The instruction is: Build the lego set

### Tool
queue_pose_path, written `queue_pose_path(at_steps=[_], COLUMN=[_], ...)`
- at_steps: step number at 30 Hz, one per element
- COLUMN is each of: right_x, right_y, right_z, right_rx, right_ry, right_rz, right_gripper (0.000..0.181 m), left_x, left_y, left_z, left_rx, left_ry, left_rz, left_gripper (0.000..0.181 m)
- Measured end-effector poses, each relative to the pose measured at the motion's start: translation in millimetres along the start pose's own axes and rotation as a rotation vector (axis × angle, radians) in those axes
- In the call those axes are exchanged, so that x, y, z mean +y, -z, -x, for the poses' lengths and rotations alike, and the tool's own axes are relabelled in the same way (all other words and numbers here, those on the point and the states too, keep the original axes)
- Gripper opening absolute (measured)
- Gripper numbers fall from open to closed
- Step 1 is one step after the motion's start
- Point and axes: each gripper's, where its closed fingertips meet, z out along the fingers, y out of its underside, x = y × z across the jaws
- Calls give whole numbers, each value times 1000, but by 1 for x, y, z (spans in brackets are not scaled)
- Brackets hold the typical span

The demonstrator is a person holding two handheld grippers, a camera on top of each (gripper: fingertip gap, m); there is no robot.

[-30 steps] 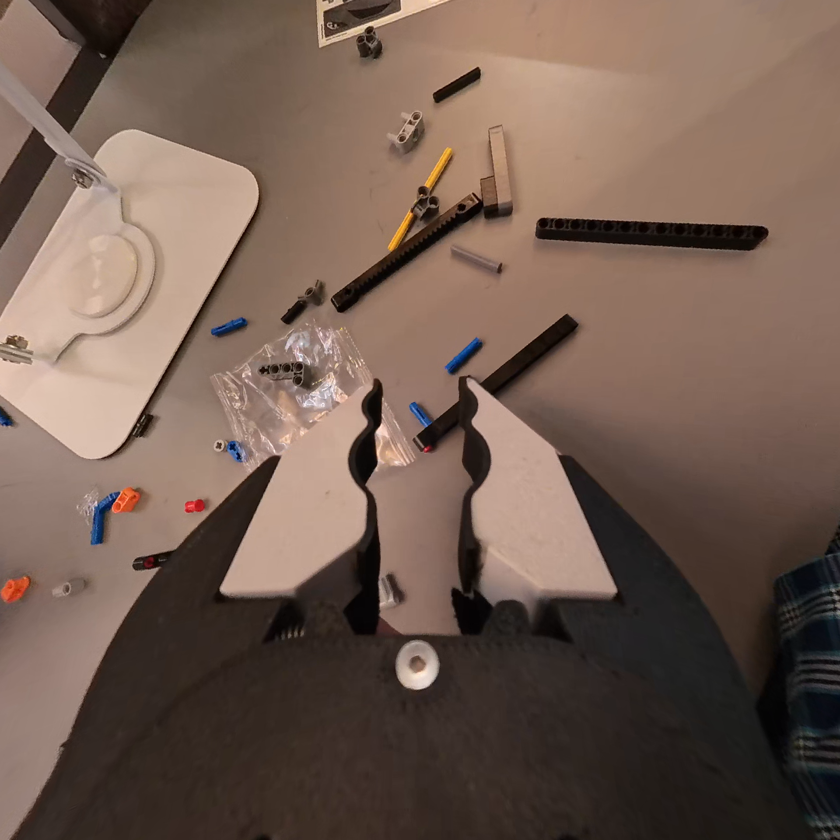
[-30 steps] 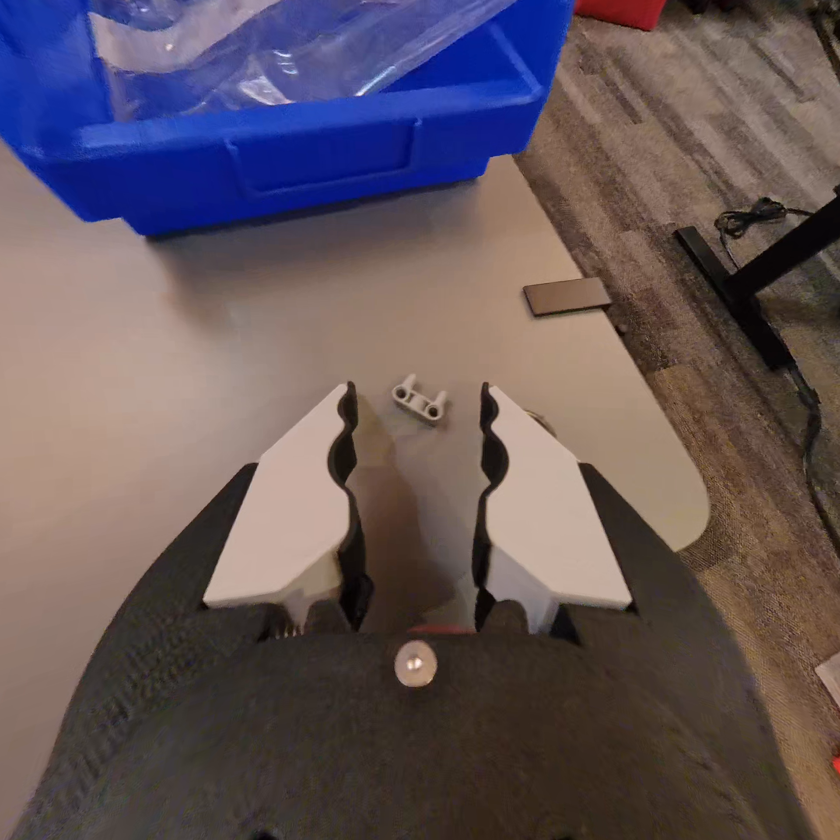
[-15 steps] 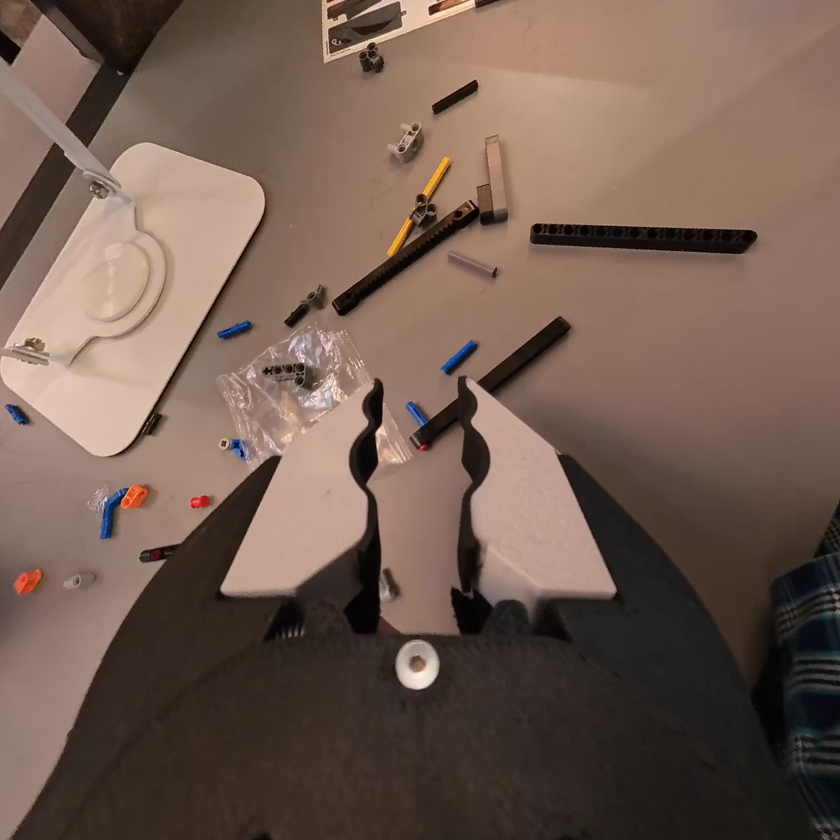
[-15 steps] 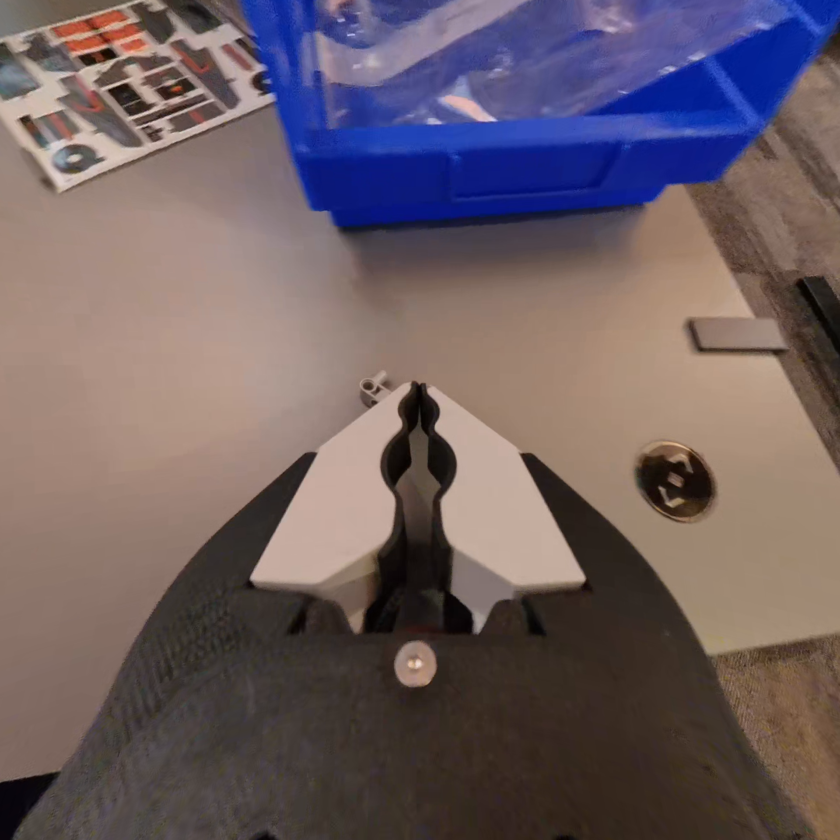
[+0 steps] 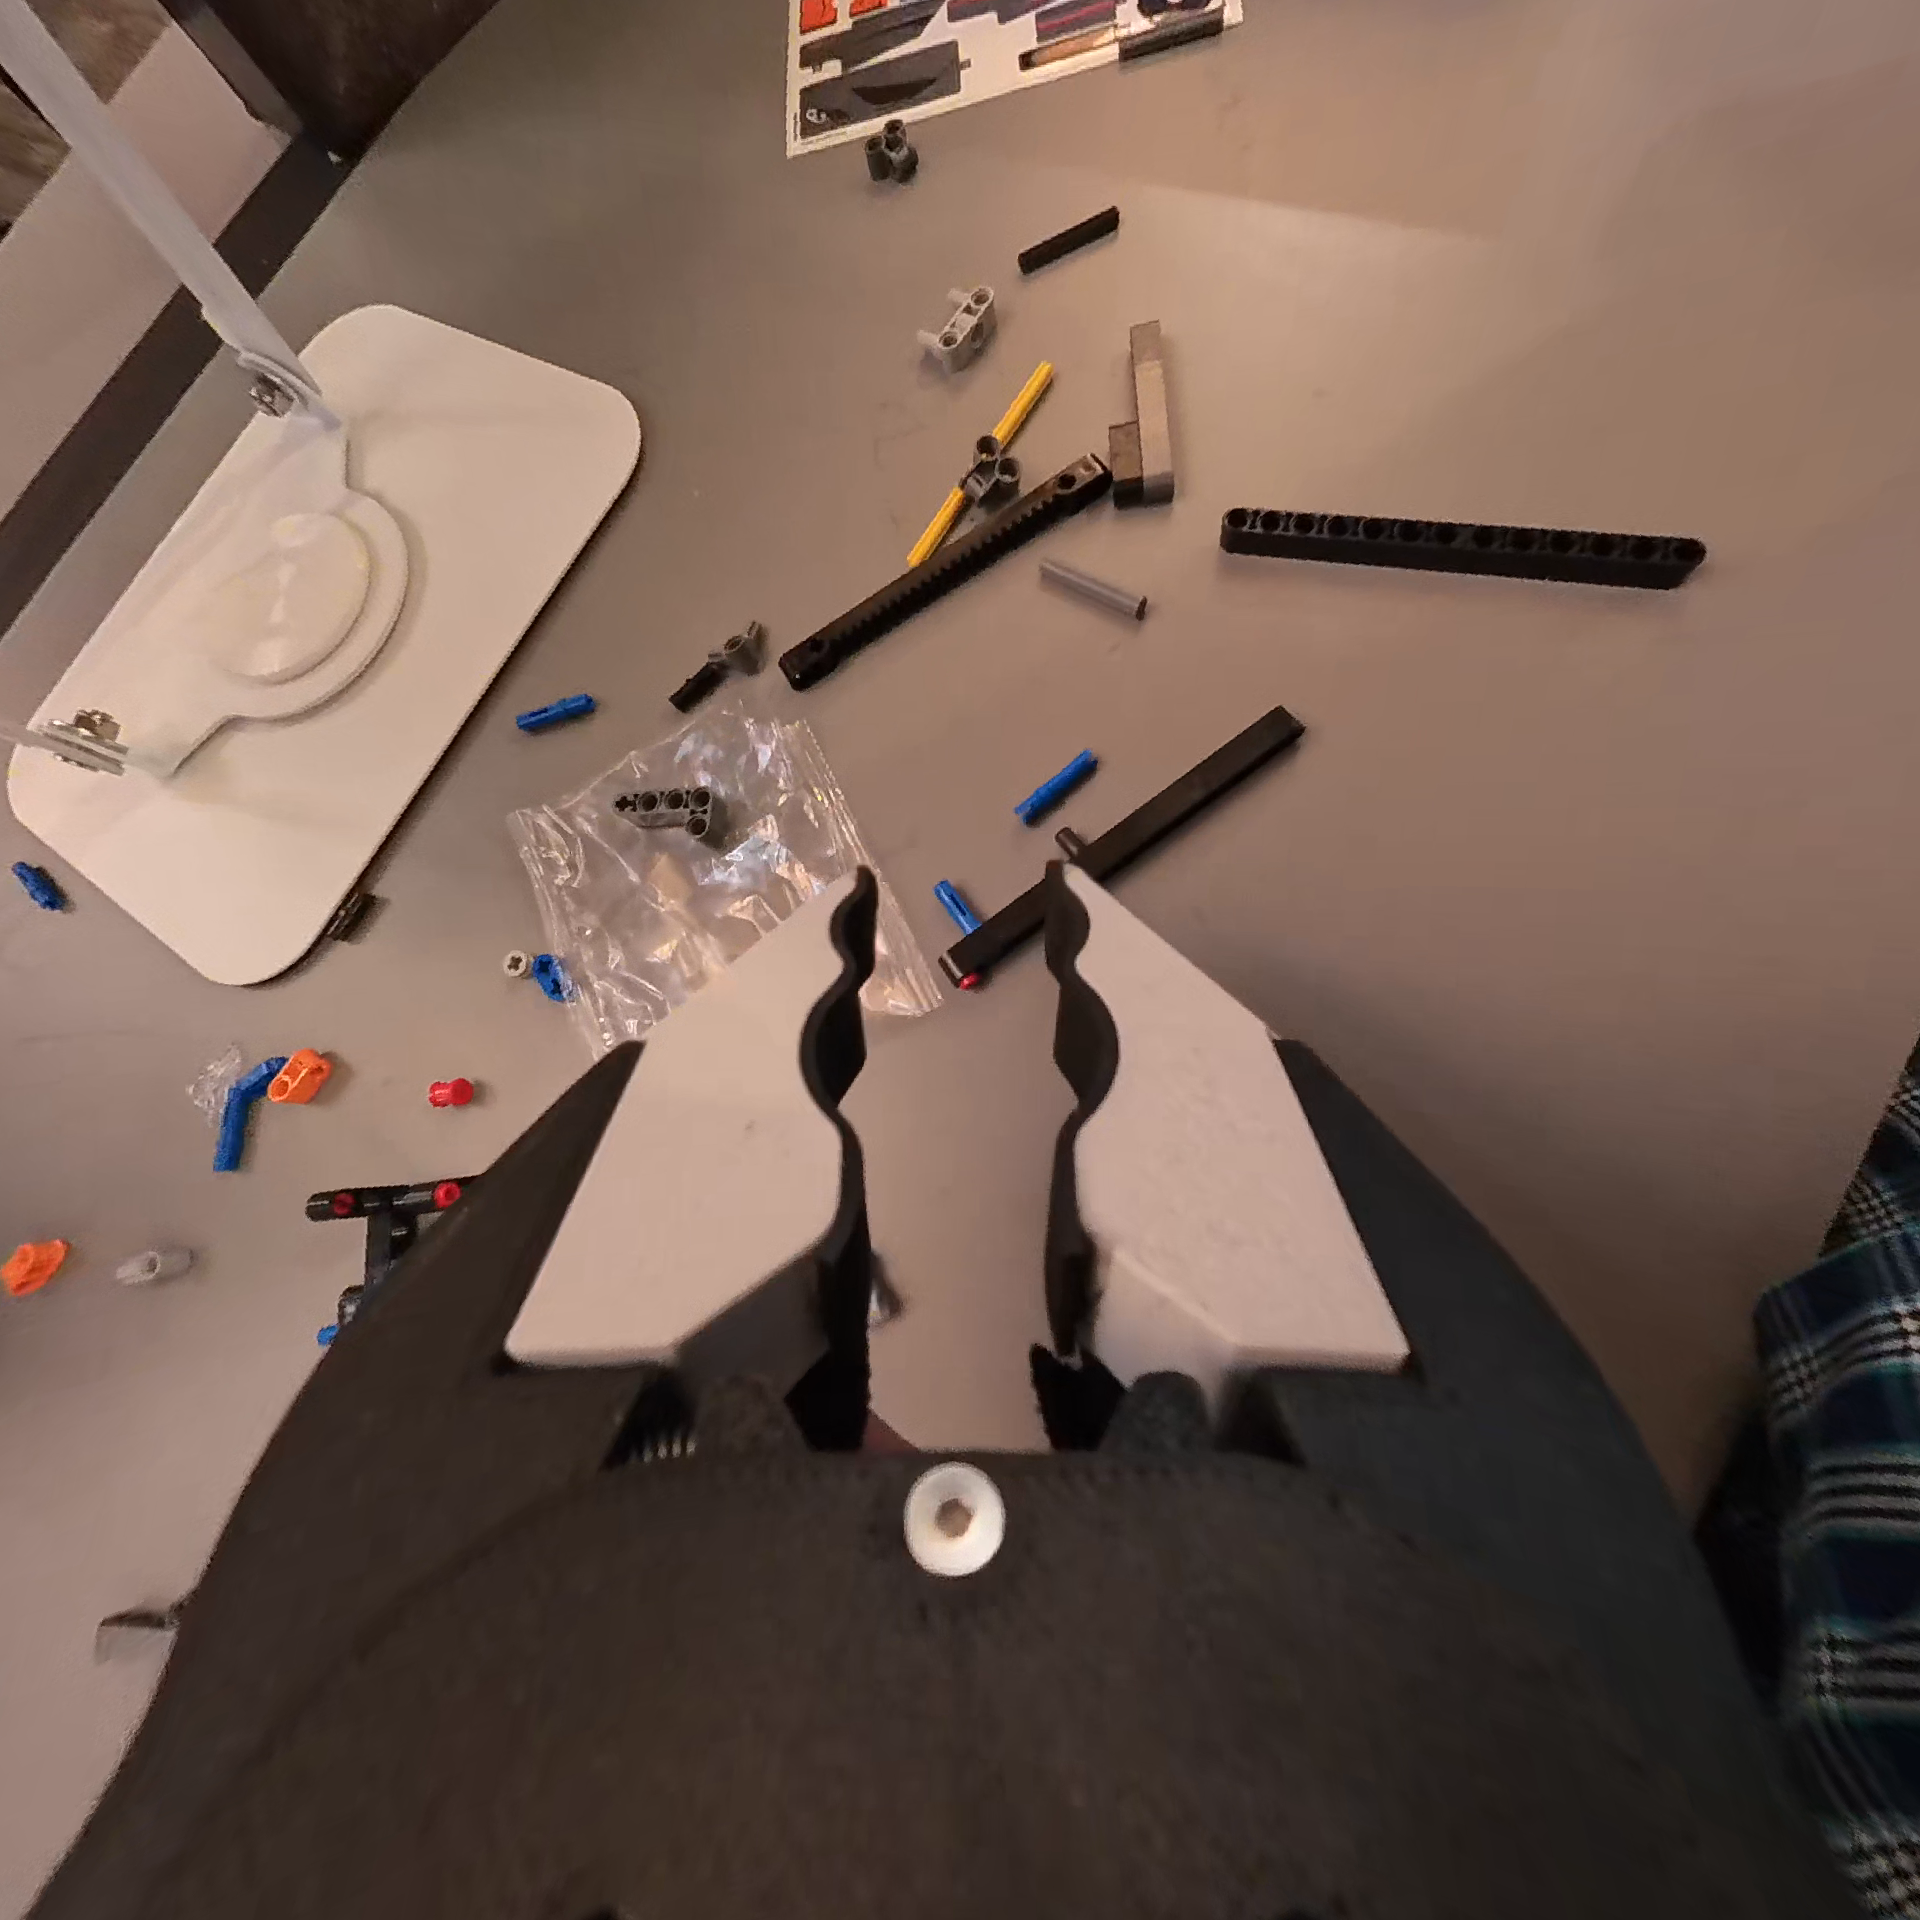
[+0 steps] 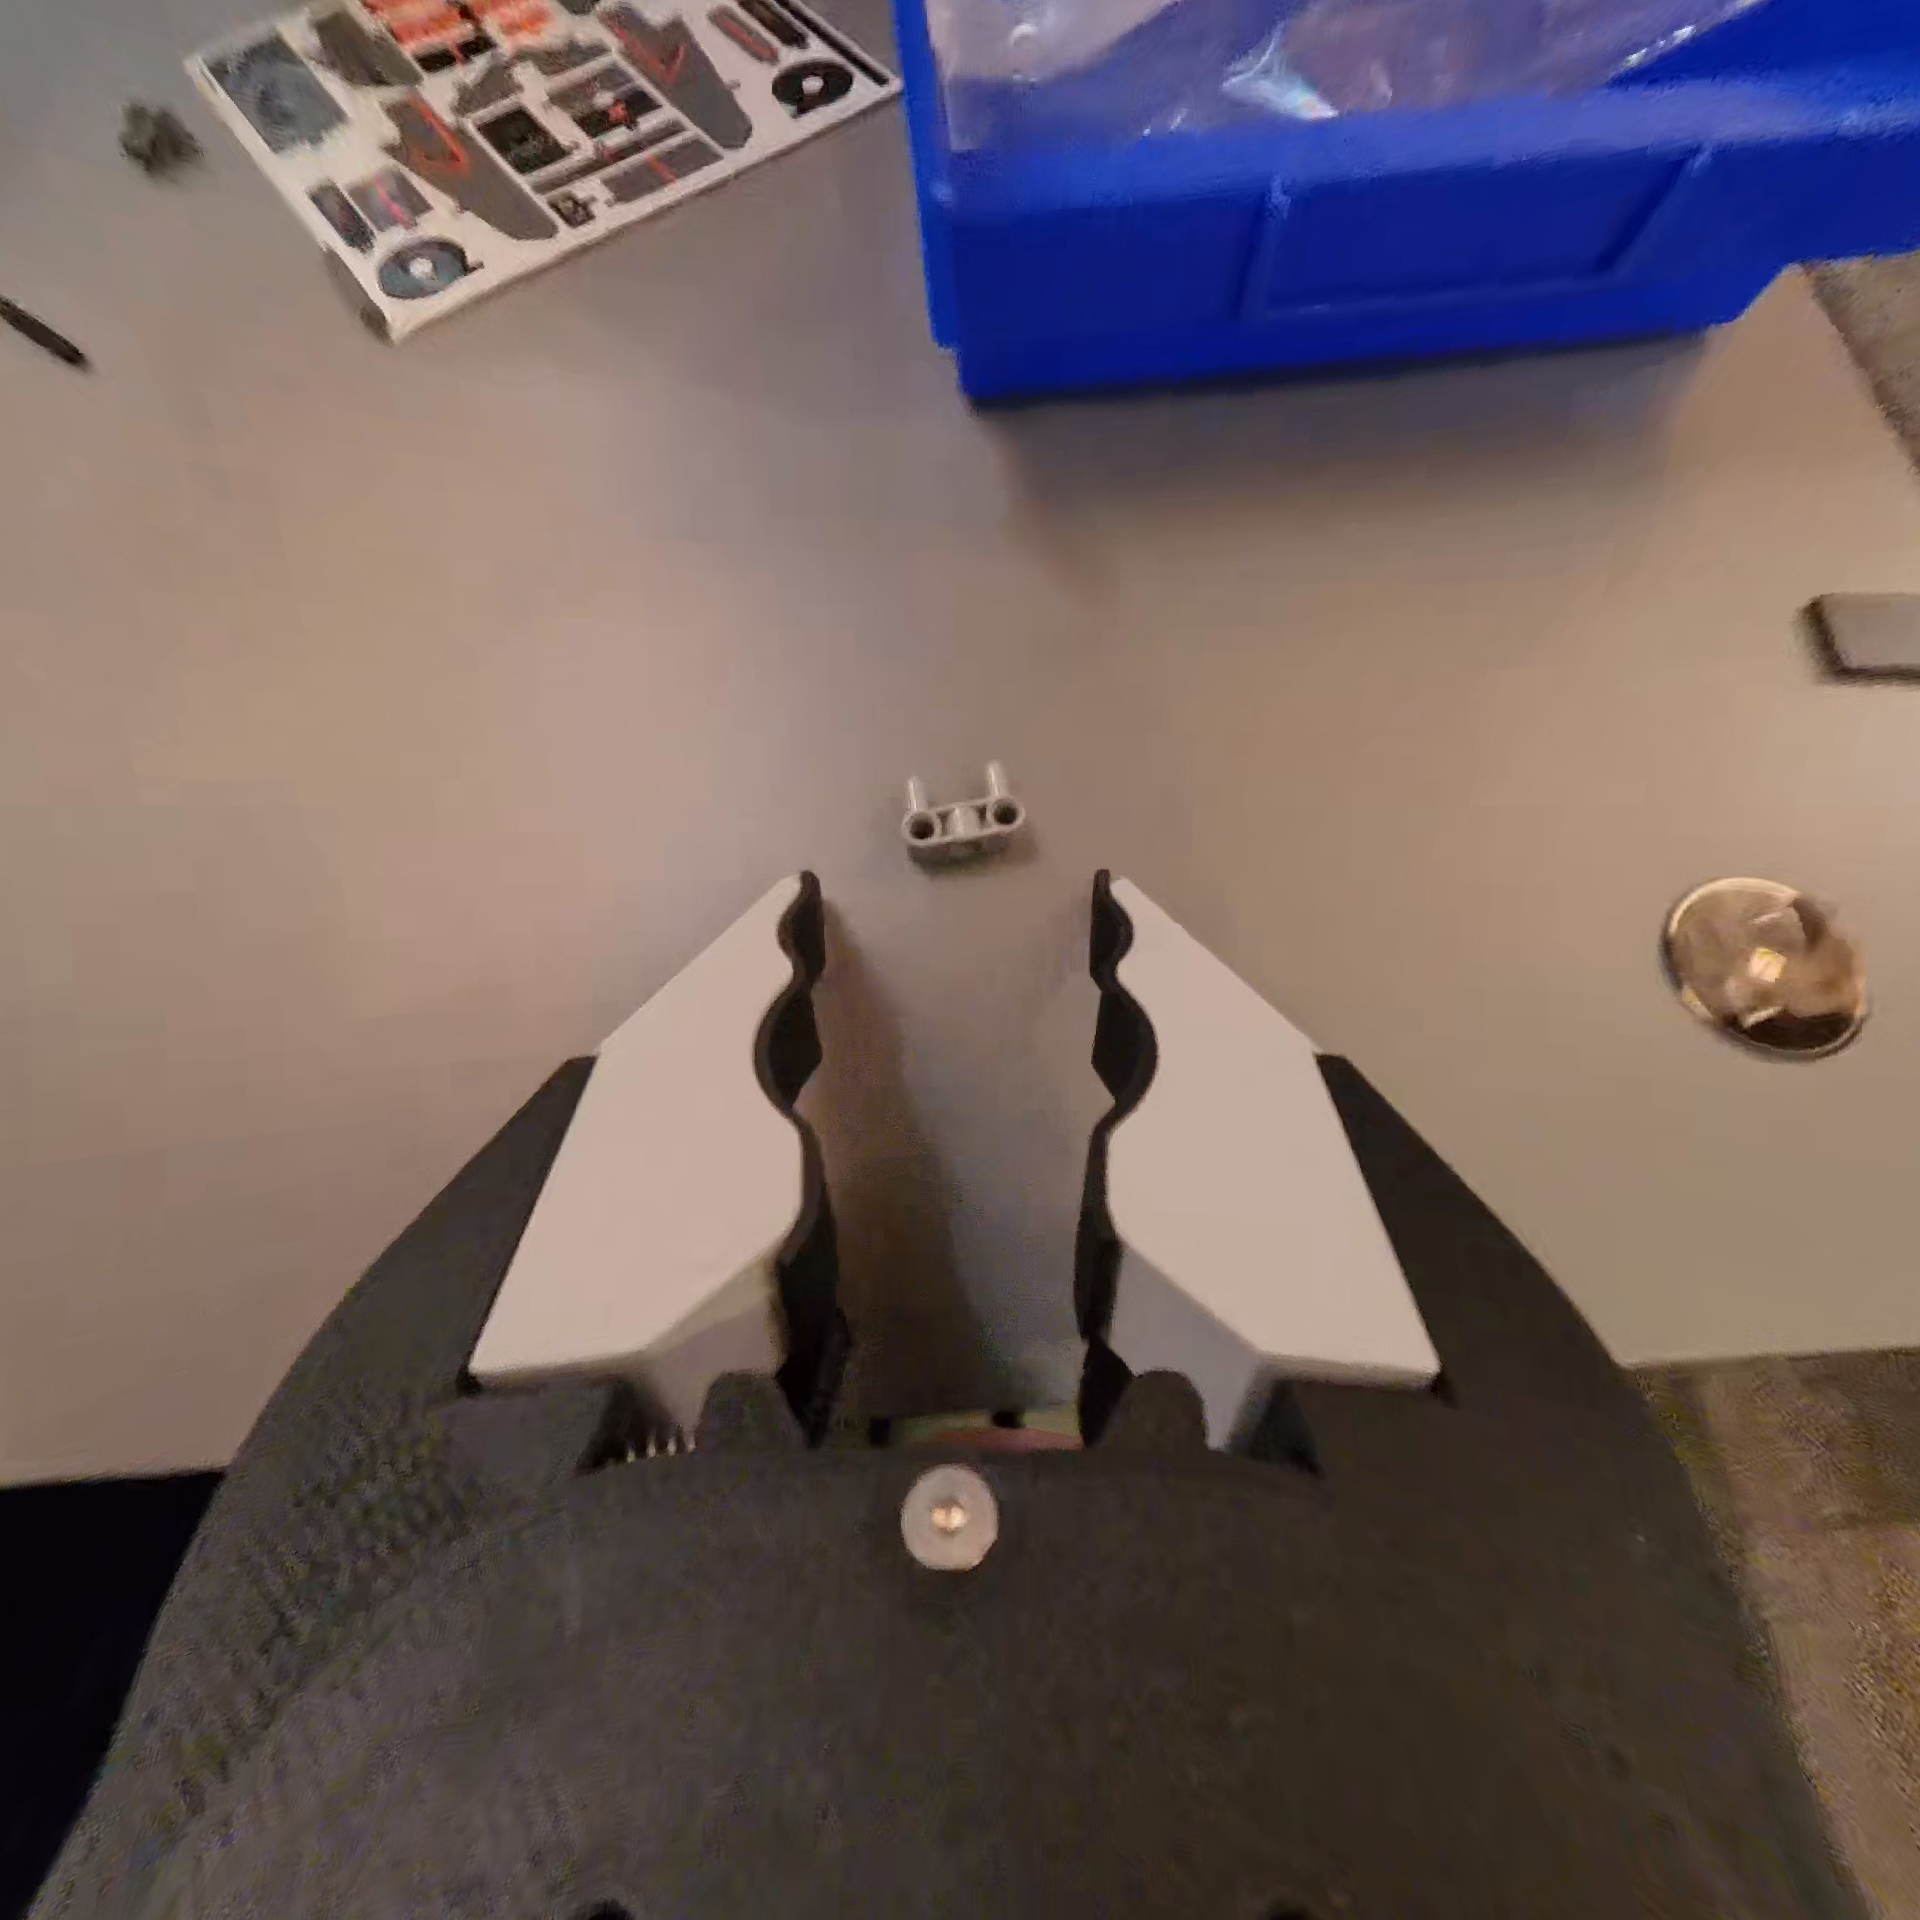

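Lego parts lie loose across the grey table [image 5: 1507,987], so your build is, by the look of it, barely begun. Left wrist view: your left gripper [image 5: 956,904] hangs over the spread with its jaws apart at a moderate gap and nothing between them. Ahead of it sit a clear plastic bag [image 5: 717,894], a black axle [image 5: 1143,831] crossing under the right fingertip, a black gear rack [image 5: 935,577], a long black beam [image 5: 1460,548], a yellow axle [image 5: 987,457] and scattered blue pins [image 5: 1055,787]. One small joined assembly, black with red pins [image 5: 390,1205], shows at the gripper's left edge; it is the only finished work visible. Right wrist view: your right gripper [image 6: 956,894] is spread wide and empty, aimed at a small grey connector [image 6: 961,821] resting on the table just beyond its tips. A sticker sheet [image 6: 530,135] and a blue bin [image 6: 1351,239] lie farther off. Nearly all assembly remains.
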Motion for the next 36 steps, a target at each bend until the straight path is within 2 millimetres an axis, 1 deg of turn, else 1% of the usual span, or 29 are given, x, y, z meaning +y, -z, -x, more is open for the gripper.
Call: queue_pose_path(at_steps=[1, 2, 3, 6, 8, 9, 11, 15, 16, 17, 18, 22, 23, 25, 26, 30, 32, 34, 35, 36], right_x=[-2, -4, -6, -13, -18, -20, -25, -27, -28, -28, -29, -33, -34, -37, -38, -48, -53, -57, -59, -62], right_y=[-3, -6, -8, -18, -25, -27, -29, -33, -36, -37, -39, -44, -45, -49, -51, -64, -71, -77, -78, -79], right_z=[2, 5, 8, 17, 21, 23, 20, 20, 21, 22, 24, 38, 45, 70, 87, 172, 209, 235, 242, 245], right_rx=[0, -5, -17, -50, -66, -70, -41, -49, -50, -57, -67, -109, -132, -192, -232, -407, -477, -527, -538, -538], right_ry=[31, 52, 77, 121, 152, 175, 200, 152, 151, 151, 154, 171, 177, 205, 230, 374, 444, 503, 530, 552], right_rz=[3, 18, 27, 52, 72, 89, 103, 102, 106, 110, 110, 119, 118, 114, 111, 103, 99, 92, 100, 99], right_gripper=[42, 39, 30, 20, 13, 13, 23, 40, 39, 34, 23, 22, 22, 22, 22, 22, 22, 23, 24, 33], left_x=[0, 1, 0, 0, 3, 6, 10, 12, 13, 14, 15, 15, 16, 20, 22, 30, 34, 39, 43, 46], left_y=[-1, -2, -1, 4, 6, 7, 8, 12, 13, 12, 12, 15, 16, 18, 18, 22, 25, 28, 31, 33], left_z=[-1, -2, -2, -1, 0, 0, 1, 5, 6, 7, 8, 10, 10, 9, 9, 3, 1, 2, 5, 7], left_rx=[3, 2, -1, -15, -24, -26, -30, -40, -40, -41, -42, -53, -55, -58, -59, -55, -57, -70, -81, -90], left_ry=[-6, -14, -20, -3, 7, 11, 17, 32, 34, 35, 34, 43, 47, 53, 56, 67, 78, 88, 92, 100], left_rz=[2, 5, 4, -8, -8, -4, 0, -11, -11, -10, -11, -19, -19, -12, -7, 9, 13, 21, 27, 33], left_gripper=[31, 31, 31, 31, 31, 31, 31, 31, 31, 31, 31, 31, 31, 31, 31, 31, 31, 32, 32, 32])
